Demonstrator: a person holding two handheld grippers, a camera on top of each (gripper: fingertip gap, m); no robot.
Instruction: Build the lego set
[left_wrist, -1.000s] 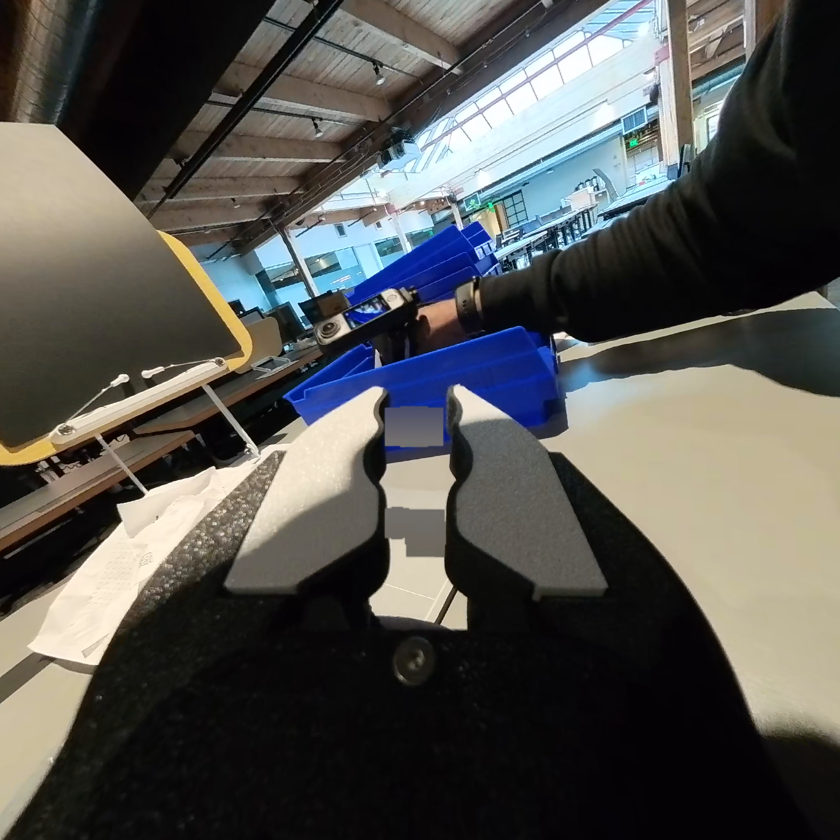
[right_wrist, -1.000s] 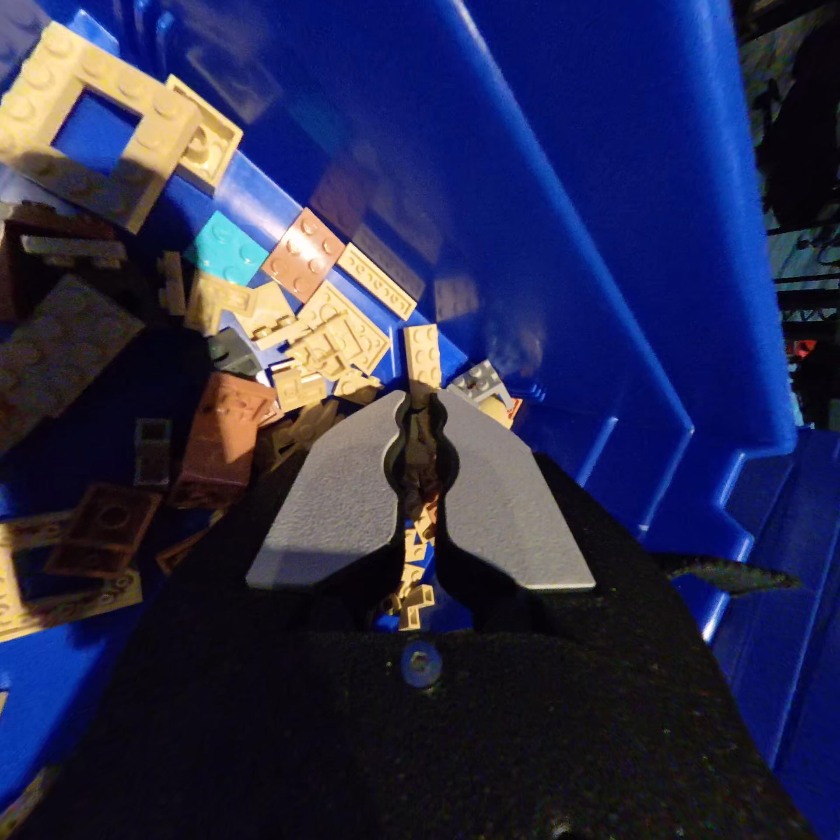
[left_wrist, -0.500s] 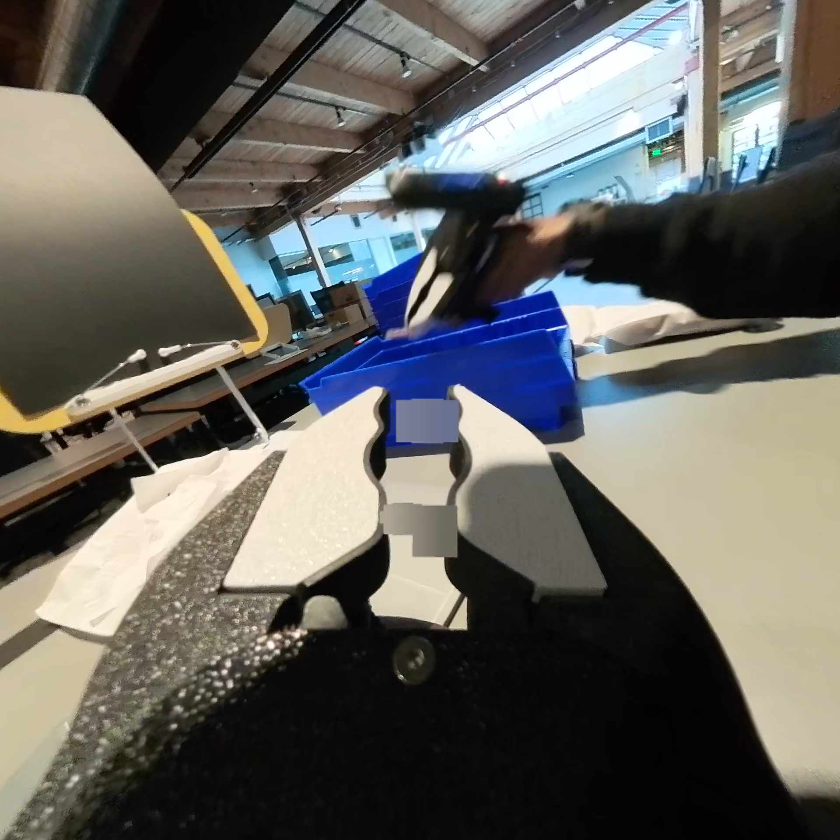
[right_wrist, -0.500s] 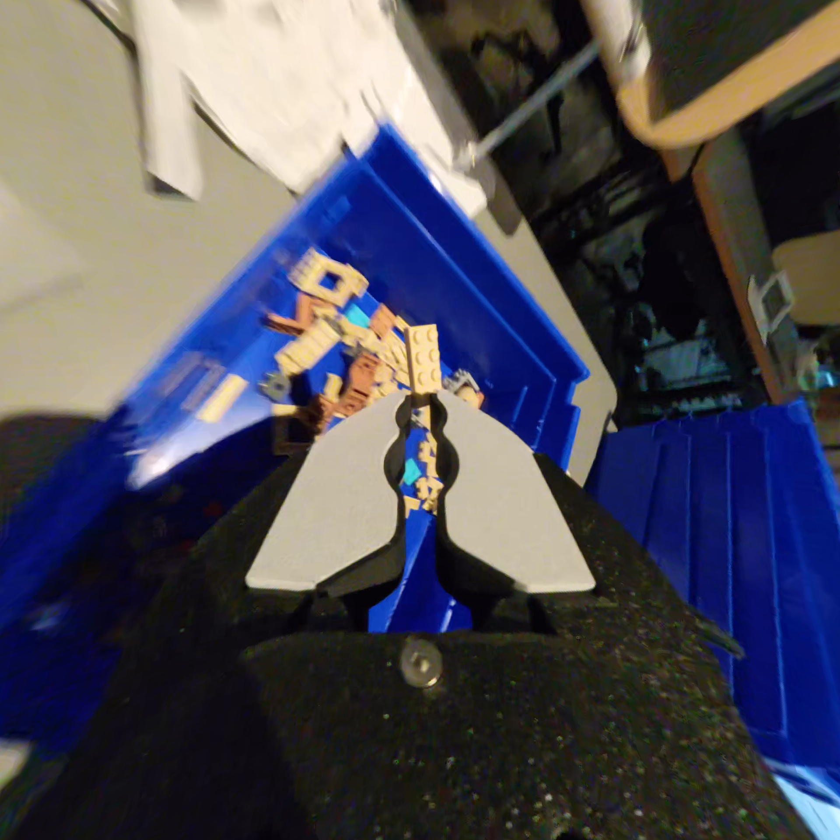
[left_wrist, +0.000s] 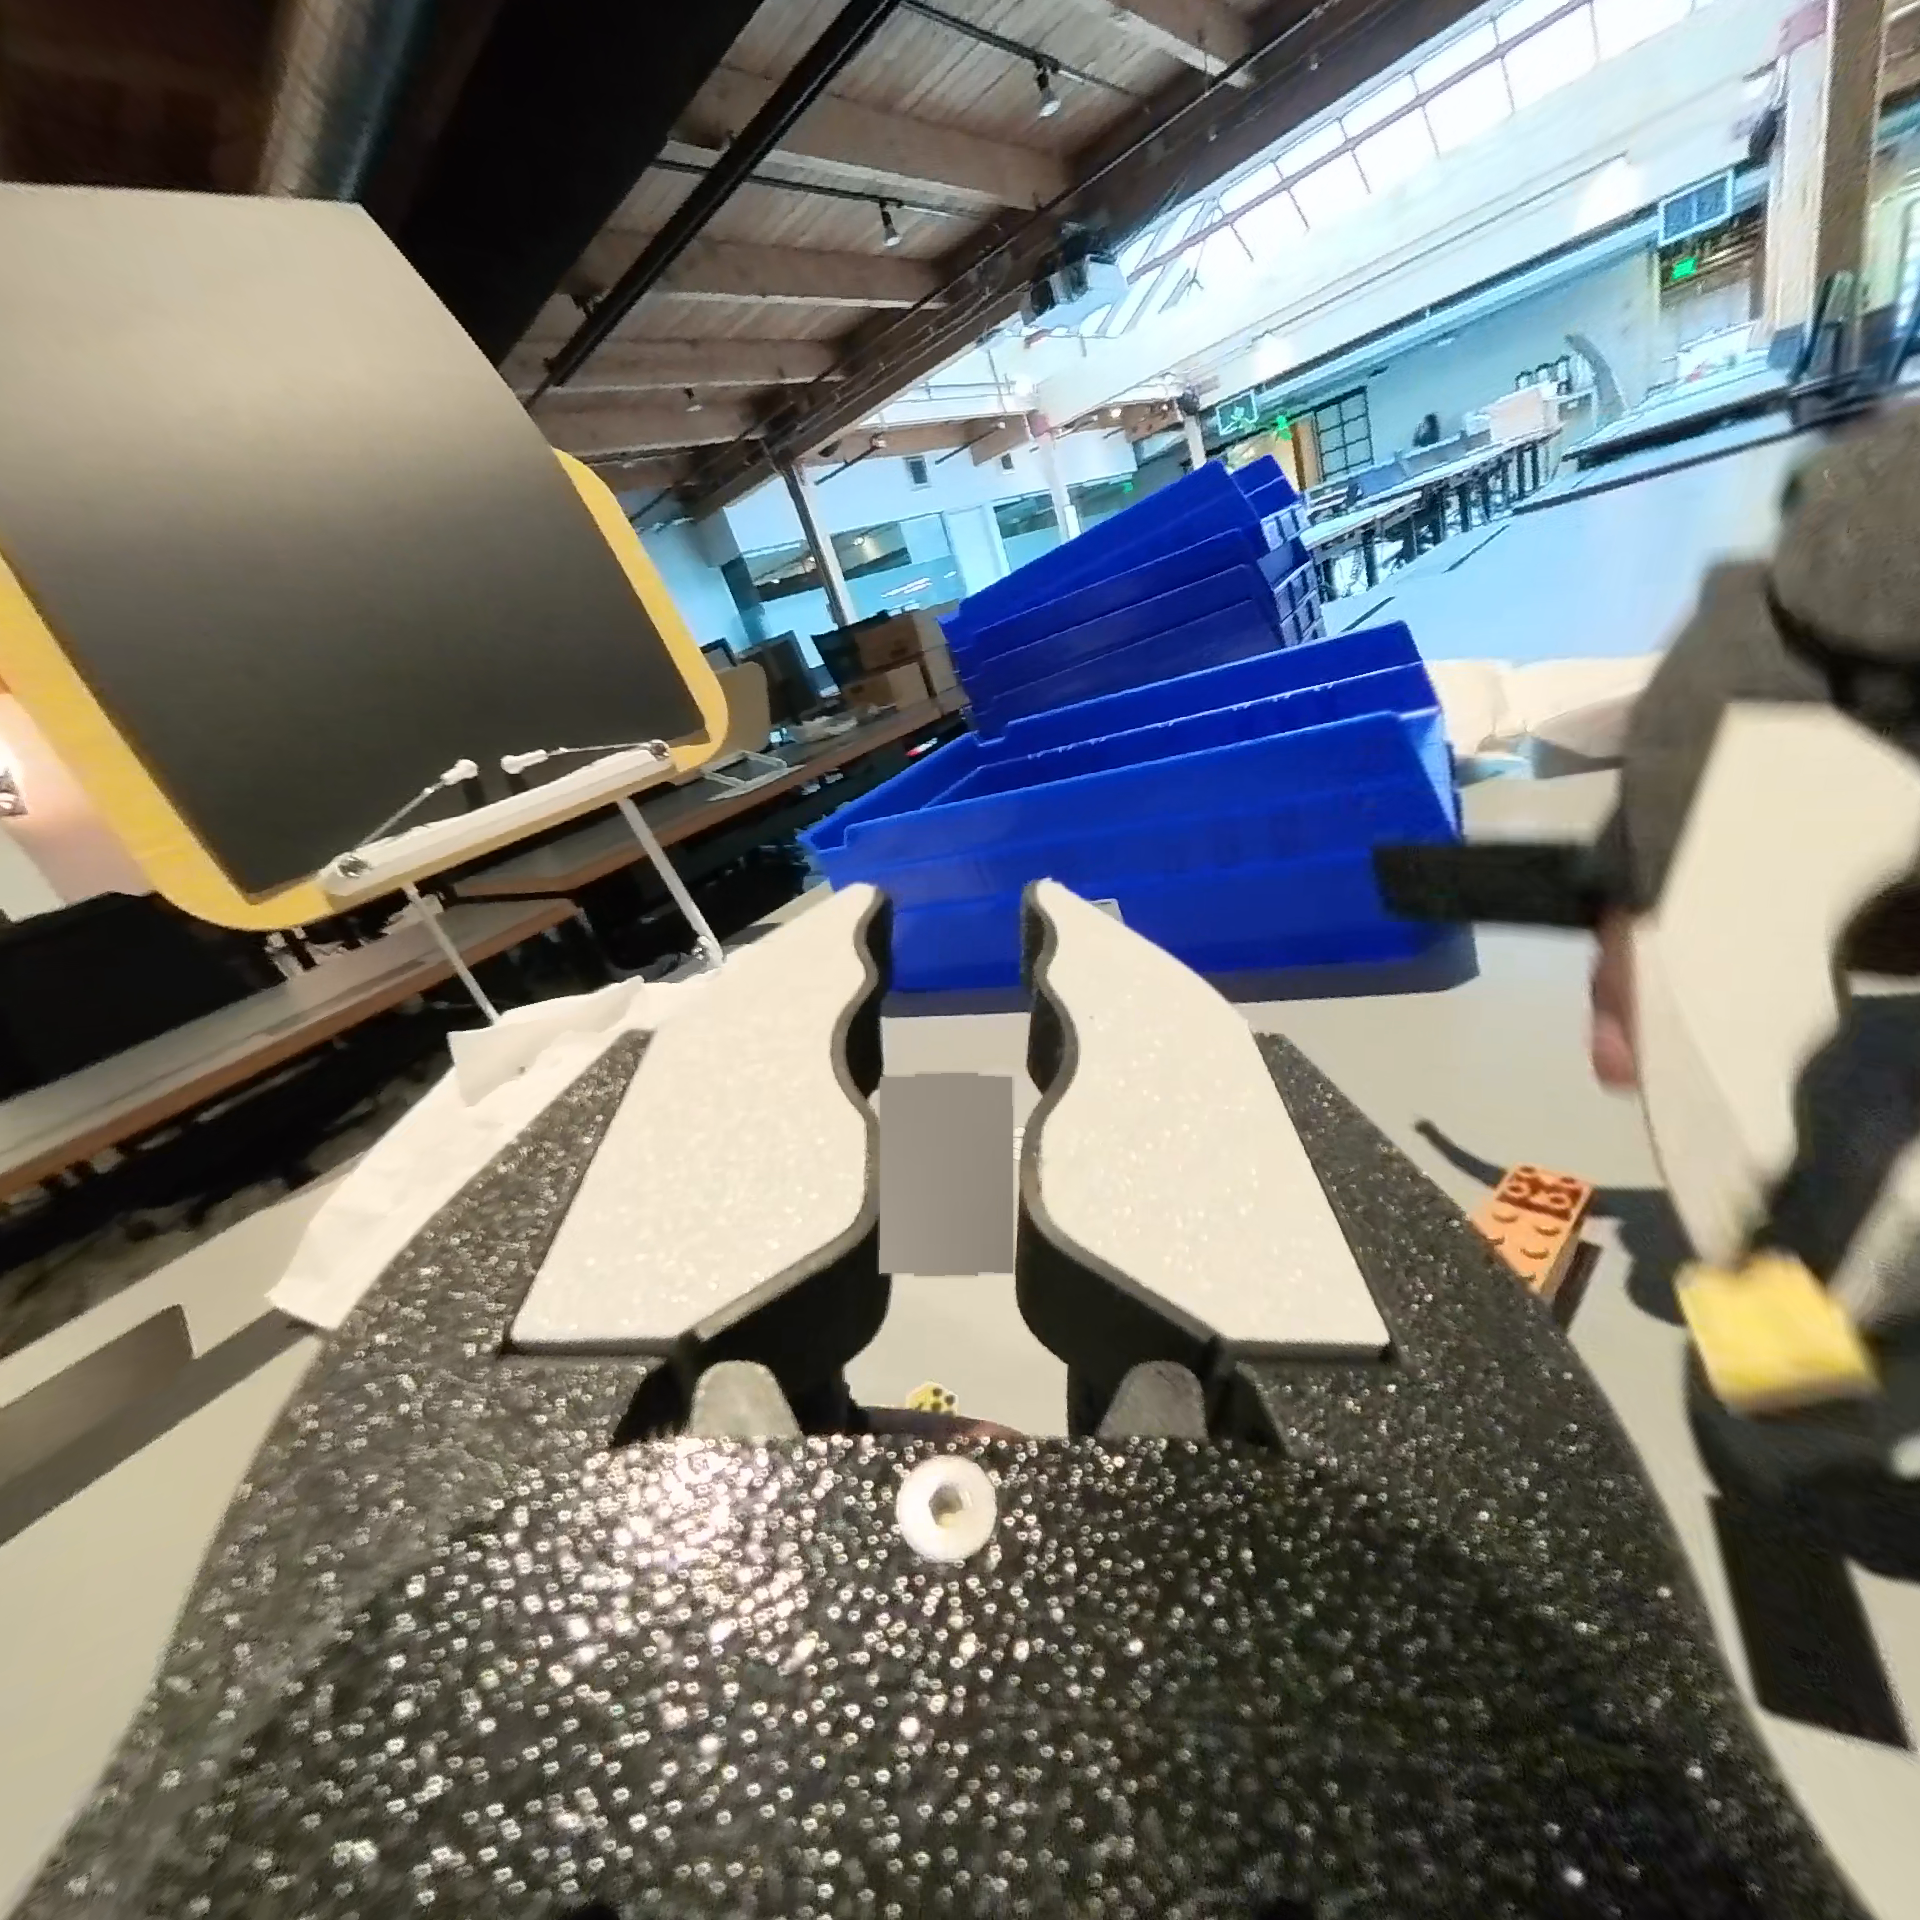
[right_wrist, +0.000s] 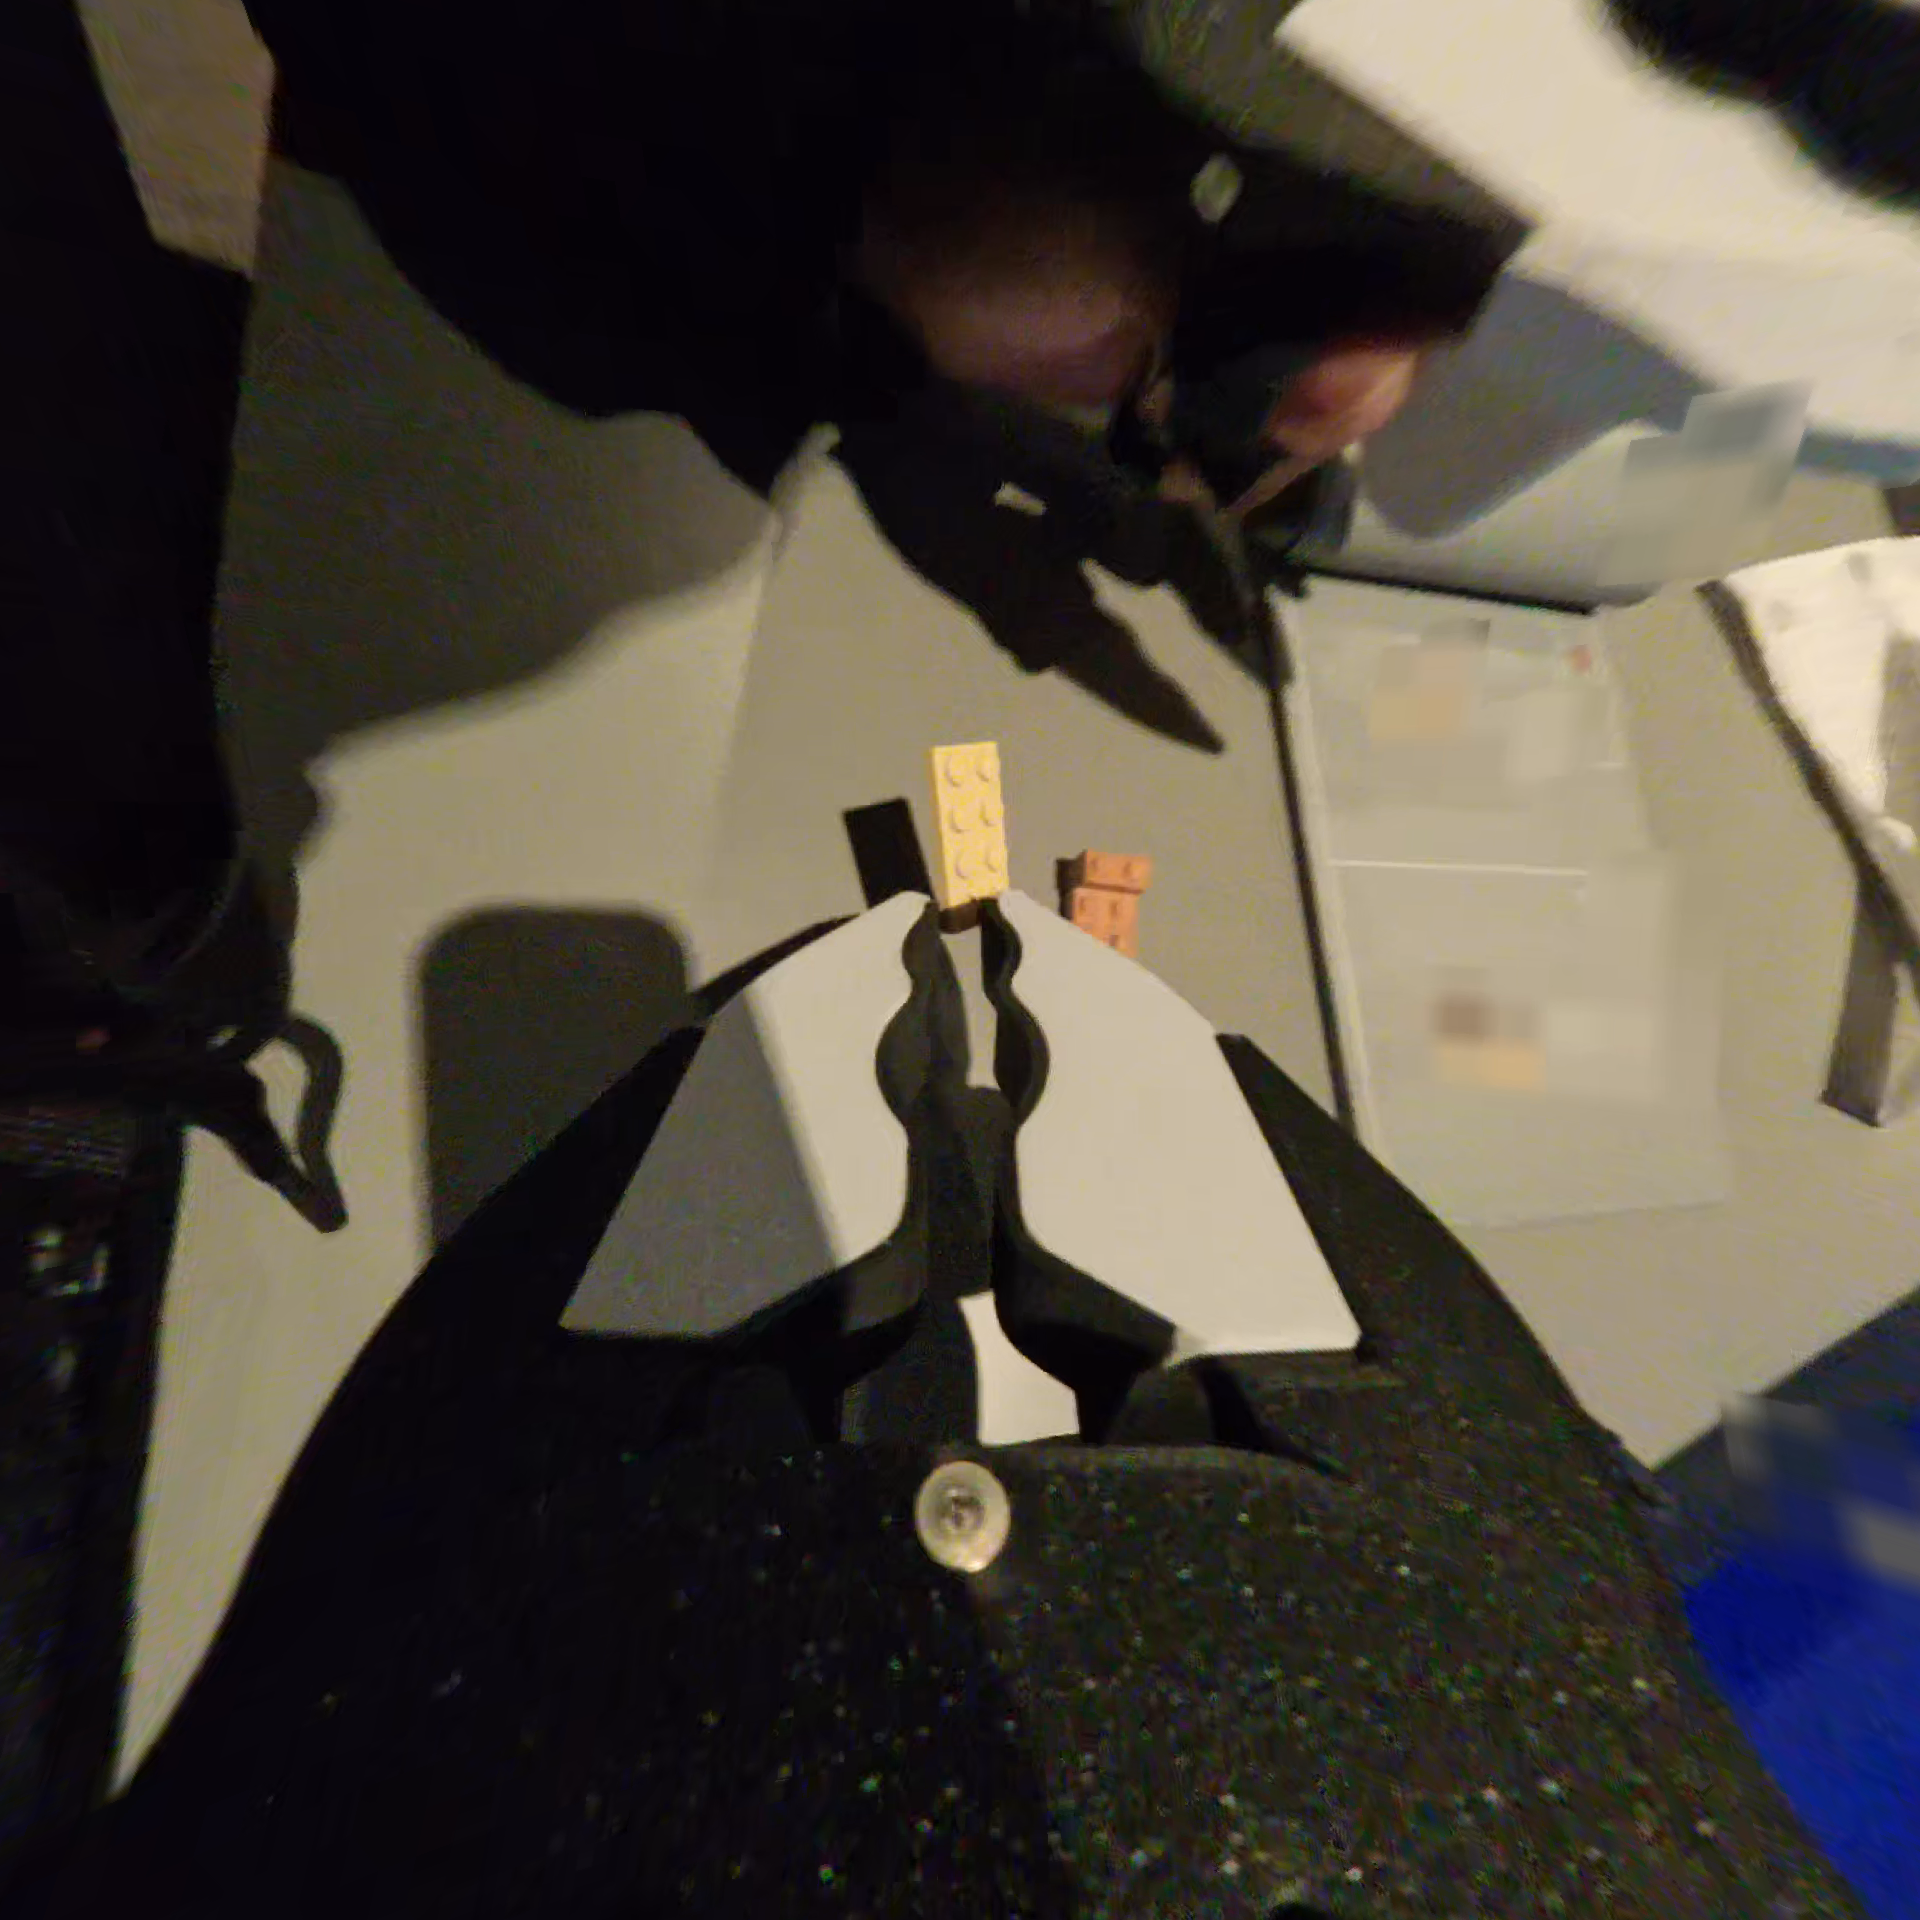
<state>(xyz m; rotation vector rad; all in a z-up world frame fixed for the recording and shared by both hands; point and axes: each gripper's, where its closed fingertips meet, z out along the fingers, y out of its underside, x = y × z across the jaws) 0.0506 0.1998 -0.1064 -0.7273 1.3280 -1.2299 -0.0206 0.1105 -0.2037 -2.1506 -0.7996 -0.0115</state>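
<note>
My right gripper (right_wrist: 961, 909) is shut on one end of a tan 2x4 plate (right_wrist: 968, 821), held just above the grey table. A small orange-brown brick stack (right_wrist: 1107, 894) stands on the table just right of the plate. In the left wrist view the right gripper (left_wrist: 1756, 1278) comes in from the right with the tan plate (left_wrist: 1777, 1335) at its tips, close to the orange-brown brick (left_wrist: 1538, 1210). My left gripper (left_wrist: 951, 920) is open and empty, over the table. A tiny yellow piece (left_wrist: 935, 1397) shows under its fingers.
Blue bins (left_wrist: 1143, 831) stand on the table beyond the left gripper, with more stacked behind. White paper (left_wrist: 499, 1091) lies at the left below a dark board on a stand (left_wrist: 260, 571). An instruction sheet (right_wrist: 1486, 831) lies right of the bricks. A black tape mark (right_wrist: 883, 852) is on the table. The tips of one gripper are about 15 centimetres away from the tips of the other. From my right tips it is roughly 5 centimetres to the small orange-brown brick stack (right_wrist: 1107, 894); from my left, 12 centimetres.
My right gripper took the tan plate out of the blue bin and carried it across the table to beside the orange-brown brick. My left gripper stayed open and tilted slightly.
</note>
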